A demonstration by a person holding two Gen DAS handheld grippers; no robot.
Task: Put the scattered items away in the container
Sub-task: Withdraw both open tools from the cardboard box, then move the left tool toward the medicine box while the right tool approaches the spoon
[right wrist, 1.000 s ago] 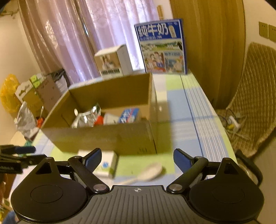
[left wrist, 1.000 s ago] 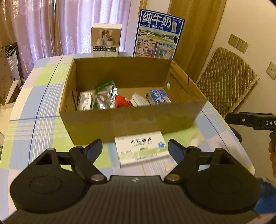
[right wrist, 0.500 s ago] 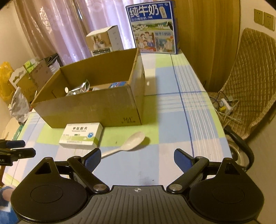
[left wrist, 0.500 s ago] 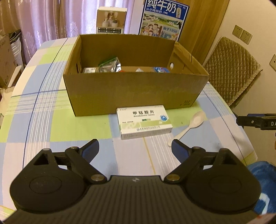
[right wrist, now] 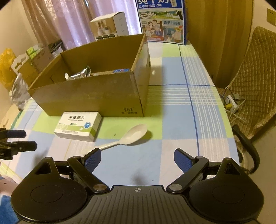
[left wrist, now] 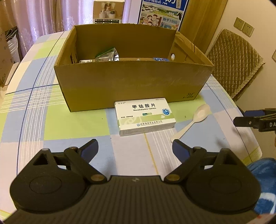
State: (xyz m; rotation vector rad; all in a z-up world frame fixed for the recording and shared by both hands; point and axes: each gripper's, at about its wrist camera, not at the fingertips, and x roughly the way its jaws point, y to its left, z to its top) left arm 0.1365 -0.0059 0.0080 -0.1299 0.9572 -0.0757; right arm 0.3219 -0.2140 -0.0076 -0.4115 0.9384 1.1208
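Observation:
An open cardboard box point(left wrist: 131, 86) point(right wrist: 89, 96) stands on the checked tablecloth with a silver foil pouch point(left wrist: 107, 56) and small packets inside. In front of it lie a white and green medicine box point(left wrist: 144, 115) point(right wrist: 78, 125) and a white plastic spoon point(left wrist: 193, 122) point(right wrist: 127, 136). My left gripper point(left wrist: 134, 143) hovers open just short of the medicine box, with nothing between its fingers. My right gripper point(right wrist: 137, 152) is open too, and the spoon's handle ends beside its left fingertip. Each gripper also shows at the edge of the other's view.
Behind the cardboard box stand a blue milk carton case point(left wrist: 162, 13) and a white product box point(left wrist: 108, 12). A quilted chair point(left wrist: 236, 62) sits past the table's right edge, with a power strip point(right wrist: 231, 103) on the floor. Bags and cartons crowd the far left point(right wrist: 25, 65).
Both grippers have sunk towards the table, so the box's inside shows less. The medicine box and spoon now lie ahead of the fingertips. The left jaws spread slightly wider.

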